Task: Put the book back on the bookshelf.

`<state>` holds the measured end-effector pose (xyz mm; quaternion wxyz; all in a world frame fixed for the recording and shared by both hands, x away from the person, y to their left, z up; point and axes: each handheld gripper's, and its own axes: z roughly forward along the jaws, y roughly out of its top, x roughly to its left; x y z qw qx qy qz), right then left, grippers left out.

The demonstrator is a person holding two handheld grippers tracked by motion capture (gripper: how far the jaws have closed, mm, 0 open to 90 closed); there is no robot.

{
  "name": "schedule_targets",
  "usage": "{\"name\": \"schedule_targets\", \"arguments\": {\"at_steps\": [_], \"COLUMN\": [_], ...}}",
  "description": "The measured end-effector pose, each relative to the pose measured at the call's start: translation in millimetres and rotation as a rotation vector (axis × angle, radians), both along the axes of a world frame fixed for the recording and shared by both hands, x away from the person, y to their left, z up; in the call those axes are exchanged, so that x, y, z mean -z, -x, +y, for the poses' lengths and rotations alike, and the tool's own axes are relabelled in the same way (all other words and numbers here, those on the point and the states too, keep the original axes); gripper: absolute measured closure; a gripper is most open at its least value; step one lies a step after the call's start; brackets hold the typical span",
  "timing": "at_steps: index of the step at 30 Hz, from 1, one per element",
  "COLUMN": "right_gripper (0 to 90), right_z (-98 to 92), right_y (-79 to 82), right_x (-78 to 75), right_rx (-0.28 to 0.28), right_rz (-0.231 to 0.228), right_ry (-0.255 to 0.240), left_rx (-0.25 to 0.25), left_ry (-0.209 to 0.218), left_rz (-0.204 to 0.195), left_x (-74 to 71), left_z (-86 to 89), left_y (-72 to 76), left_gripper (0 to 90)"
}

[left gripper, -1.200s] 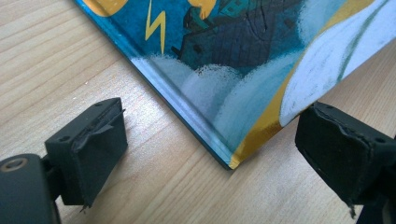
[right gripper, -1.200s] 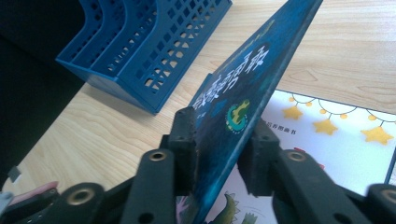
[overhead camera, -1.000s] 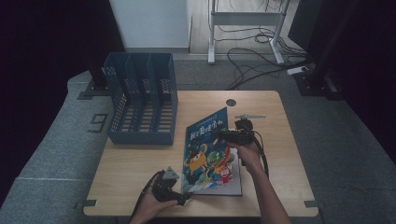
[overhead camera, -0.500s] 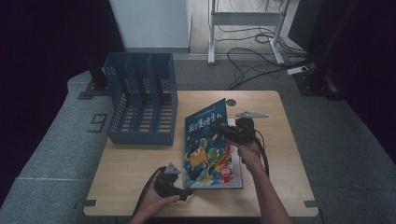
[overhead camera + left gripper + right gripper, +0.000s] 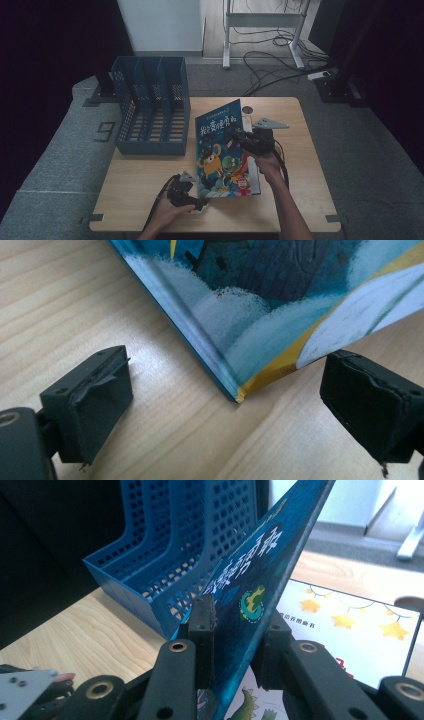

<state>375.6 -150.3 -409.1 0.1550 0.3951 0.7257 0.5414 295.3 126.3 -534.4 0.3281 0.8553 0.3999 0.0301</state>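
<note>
A picture book [image 5: 222,150] with a blue cover lies in the middle of the frame in the high view, on the light wooden worktop [image 5: 140,175], and its front cover is lifted at a steep tilt. The right claw [image 5: 235,135] is clamped on the cover's free edge near its upper part. In the right gripper view the right claw [image 5: 235,635] has one black jaw against the printed outer face of the cover [image 5: 255,580] and the other behind it, and the page [image 5: 350,635] with yellow stars lies flat below at the right of that frame.

The left claw [image 5: 200,202] sits low in the high view, at the lower left corner of the book, with the person's hand wrapped round its body. In the left gripper view its jaws stand wide apart, one at the lower left and one at the lower right of the frame, and the book's corner [image 5: 237,395] rests on the worktop between them, touching neither pad.

A blue mesh file rack [image 5: 150,110] with several upright compartments stands at the upper left of the worktop, just beside the book's raised cover. The rack [image 5: 165,555] fills the upper left of the right gripper view.
</note>
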Motion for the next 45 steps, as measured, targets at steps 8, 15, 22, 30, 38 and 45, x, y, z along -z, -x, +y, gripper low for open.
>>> {"name": "schedule_targets", "arguments": {"at_steps": [8, 15, 22, 30, 38, 45], "right_gripper": [73.7, 73.9, 73.8, 73.9, 74.1, 74.1], "right_z": [-1.1, -4.2, -5.9, -1.3, -4.5, -5.6], "right_y": [3.1, 4.0, 4.1, -1.5, -1.7, 0.8], "right_x": [-1.2, 1.3, 2.8, -4.3, -1.2, -0.9], "right_rx": [-0.007, -0.01, -0.017, -0.009, -0.018, -0.024], "right_rz": [-0.024, -0.03, -0.04, -0.074, -0.087, -0.096], "right_ry": [-0.004, -0.017, -0.022, 0.001, -0.02, -0.02], "left_rx": [-0.004, -0.005, -0.008, -0.032, -0.043, -0.038], "left_ry": [-0.007, -0.012, -0.012, -0.014, -0.022, -0.022], "left_rz": [-0.005, -0.014, -0.02, -0.011, -0.031, -0.047], "left_x": [0.3, 0.7, 1.3, 0.8, 1.7, 2.7], "left_z": [-1.9, -2.3, -3.0, -4.4, -4.8, -4.5], "left_y": [-1.6, -0.6, -0.9, -14.3, -11.4, -9.5], "left_gripper": [5.8, 5.6, 5.1, 4.1, 5.4, 6.1]}}
